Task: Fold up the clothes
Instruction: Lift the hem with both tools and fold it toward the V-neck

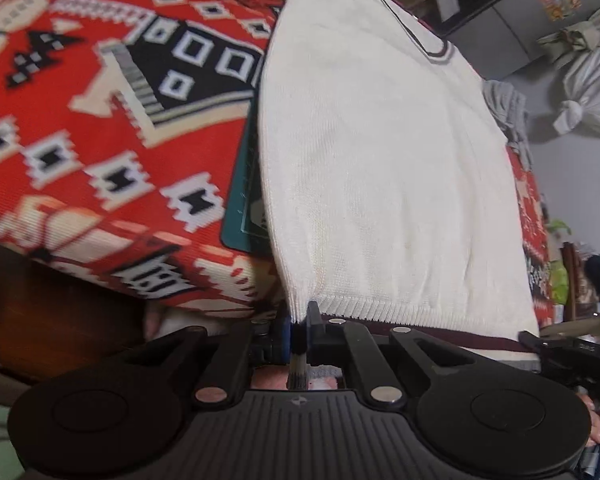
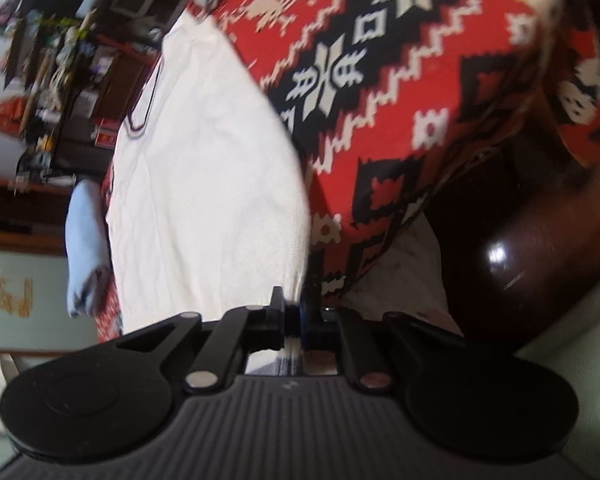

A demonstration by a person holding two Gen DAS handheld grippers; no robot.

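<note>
While both near corners of the cream knit sweater [image 1: 380, 168] are pinched, the fold wants an even lift so the ribbed hem [image 1: 400, 312] travels straight toward the collar [image 1: 428, 50] at the far end. At the left, the left gripper [image 1: 299, 326] is clenched on the hem's left corner, the ribbing bunched between its pads right at the table's near edge. Across the hem, the right gripper [image 2: 293, 320] is likewise closed tight on the right corner, white knit caught between its jaws, though blur softens that view. The sweater lies flat, lengthwise, on the red patterned cloth [image 1: 100, 120] that covers the table, with a green mat [image 1: 244, 208] showing under its left side. I would judge the best course is to raise both corners together, keep the hem taut between them, and carry it over the body without letting either side sag or twist. To the left, the patterned cloth offers wide bare room. To the far right, a grey garment [image 1: 504, 108] sits near the sweater's right edge, and a pale blue cloth [image 2: 86, 240] hangs beside it, so drift that way risks dragging them. The table's right edge falls away close beside the right corner.
</note>
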